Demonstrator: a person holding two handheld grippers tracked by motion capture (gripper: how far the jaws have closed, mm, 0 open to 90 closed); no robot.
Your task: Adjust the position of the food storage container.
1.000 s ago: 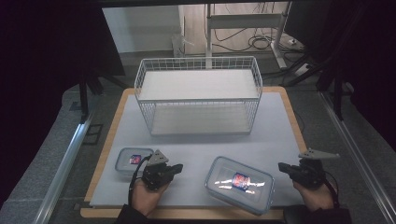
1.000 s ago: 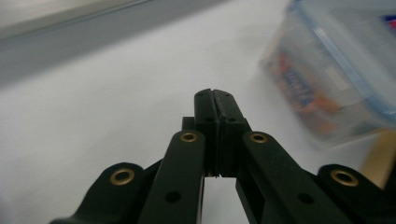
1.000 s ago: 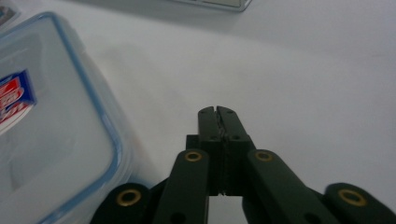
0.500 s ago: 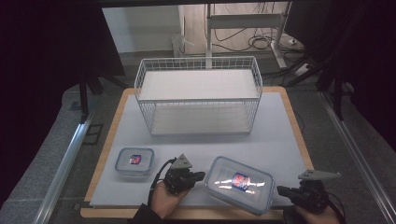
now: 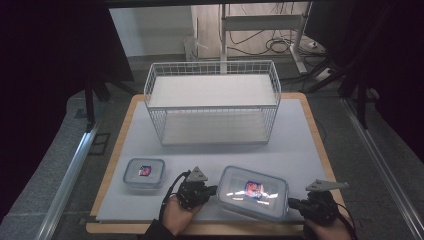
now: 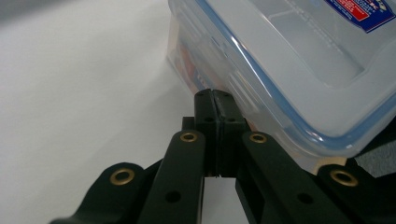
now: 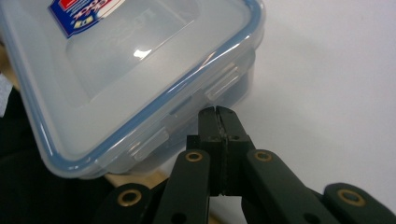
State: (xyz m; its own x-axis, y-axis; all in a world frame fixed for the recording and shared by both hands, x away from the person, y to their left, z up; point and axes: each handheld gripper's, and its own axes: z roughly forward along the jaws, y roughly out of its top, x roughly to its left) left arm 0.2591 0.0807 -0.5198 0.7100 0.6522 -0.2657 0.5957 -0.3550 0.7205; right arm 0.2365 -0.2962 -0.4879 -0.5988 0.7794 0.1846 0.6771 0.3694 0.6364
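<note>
A large clear lidded container (image 5: 253, 191) with a blue seal and a red-and-blue label lies near the table's front edge. My left gripper (image 5: 214, 189) is shut with nothing in it, its tips right at the container's left side wall (image 6: 205, 70). My right gripper (image 5: 291, 203) is also shut and empty, its tips at the container's right side by a lid clasp (image 7: 224, 79). Whether either tip touches the wall I cannot tell. A smaller lidded container (image 5: 145, 172) of the same kind sits to the left.
A white wire basket (image 5: 212, 102) stands on the pale mat (image 5: 295, 145) at the back centre. The mat lies on a wooden board (image 5: 115, 165) whose front edge runs just below my hands. Dark floor and metal rails flank the table.
Both hands have moved inward toward the large container: the left gripper slid right to its left side, the right gripper came down and left to its right side.
</note>
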